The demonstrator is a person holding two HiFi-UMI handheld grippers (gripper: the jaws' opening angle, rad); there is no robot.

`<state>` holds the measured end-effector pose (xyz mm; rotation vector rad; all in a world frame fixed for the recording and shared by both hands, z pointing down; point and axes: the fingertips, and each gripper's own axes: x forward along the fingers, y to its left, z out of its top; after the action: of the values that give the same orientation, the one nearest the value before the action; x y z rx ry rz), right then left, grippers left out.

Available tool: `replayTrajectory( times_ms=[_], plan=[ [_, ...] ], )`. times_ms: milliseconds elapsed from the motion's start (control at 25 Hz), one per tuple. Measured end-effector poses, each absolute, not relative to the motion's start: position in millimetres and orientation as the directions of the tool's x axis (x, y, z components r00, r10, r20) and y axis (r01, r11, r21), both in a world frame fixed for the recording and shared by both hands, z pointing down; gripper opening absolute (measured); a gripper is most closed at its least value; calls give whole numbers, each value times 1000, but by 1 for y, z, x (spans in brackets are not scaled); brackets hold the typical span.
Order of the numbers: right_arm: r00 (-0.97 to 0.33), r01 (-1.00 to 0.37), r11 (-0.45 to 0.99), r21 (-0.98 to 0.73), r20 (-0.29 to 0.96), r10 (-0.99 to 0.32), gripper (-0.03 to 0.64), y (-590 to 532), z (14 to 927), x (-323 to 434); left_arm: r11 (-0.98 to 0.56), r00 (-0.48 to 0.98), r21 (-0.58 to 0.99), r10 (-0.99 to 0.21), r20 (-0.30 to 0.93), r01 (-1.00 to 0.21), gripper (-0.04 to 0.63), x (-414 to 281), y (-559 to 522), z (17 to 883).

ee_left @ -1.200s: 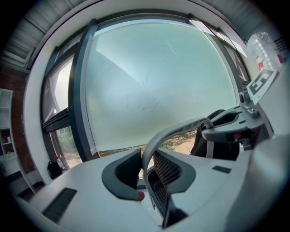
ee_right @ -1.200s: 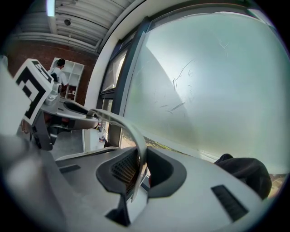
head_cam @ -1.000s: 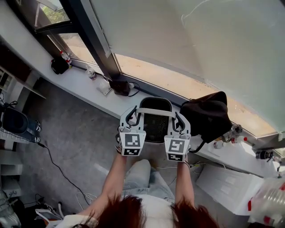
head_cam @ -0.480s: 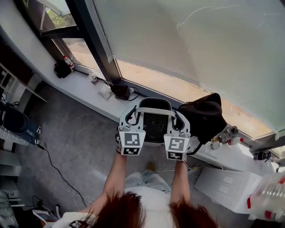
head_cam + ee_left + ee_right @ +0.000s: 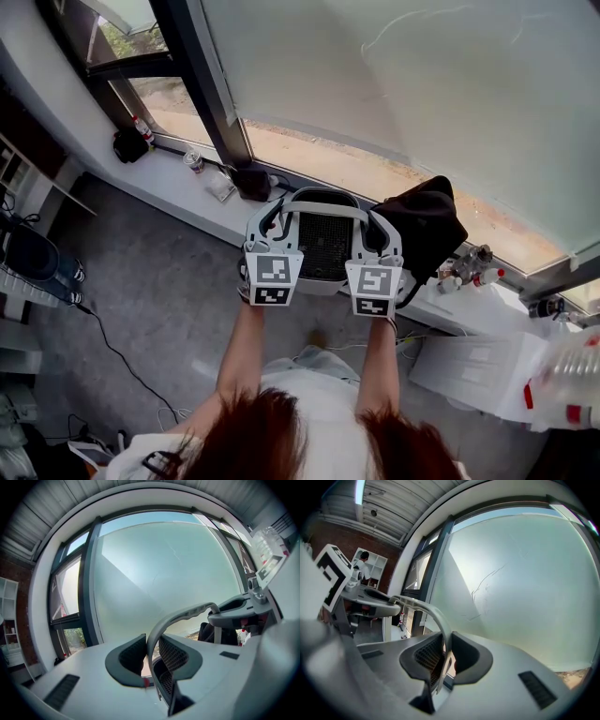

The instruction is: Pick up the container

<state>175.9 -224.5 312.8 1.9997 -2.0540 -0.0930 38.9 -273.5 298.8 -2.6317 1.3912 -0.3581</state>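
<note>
The container (image 5: 325, 246), a dark mesh basket with a pale grey handle (image 5: 326, 210), is held by that handle between the two grippers. One end of the curved bar is clamped in the left gripper (image 5: 152, 654), whose dark ribbed fingers (image 5: 180, 656) are closed against it on both sides. The other end is gripped the same way by the right gripper (image 5: 445, 656), with the bar pinched between its pads (image 5: 423, 657). The basket body is seen hanging just beyond and below both sets of fingertips, over the edge of a window sill (image 5: 173, 178). A black bag (image 5: 424, 230) is seen just outside the right fingers, and a frosted pane (image 5: 422, 84) is seen beyond.
</note>
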Motion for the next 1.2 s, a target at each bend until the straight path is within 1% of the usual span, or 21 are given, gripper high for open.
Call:
replayTrajectory(
  times_ms=[560, 800, 1200],
  plan=[
    [41, -967, -19, 253, 84, -996, 69, -151, 267, 138, -580, 575, -221, -813, 93, -784, 95, 1, -204, 259],
    [40, -966, -19, 257, 80, -996, 69, -117, 253, 117, -593, 586, -217, -804, 100, -776, 95, -20, -168, 248],
    [32, -960, -19, 278, 43, -999, 69, -65, 224, 90, -580, 580, -215, -812, 69, -786, 95, -47, -116, 221]
  ],
)
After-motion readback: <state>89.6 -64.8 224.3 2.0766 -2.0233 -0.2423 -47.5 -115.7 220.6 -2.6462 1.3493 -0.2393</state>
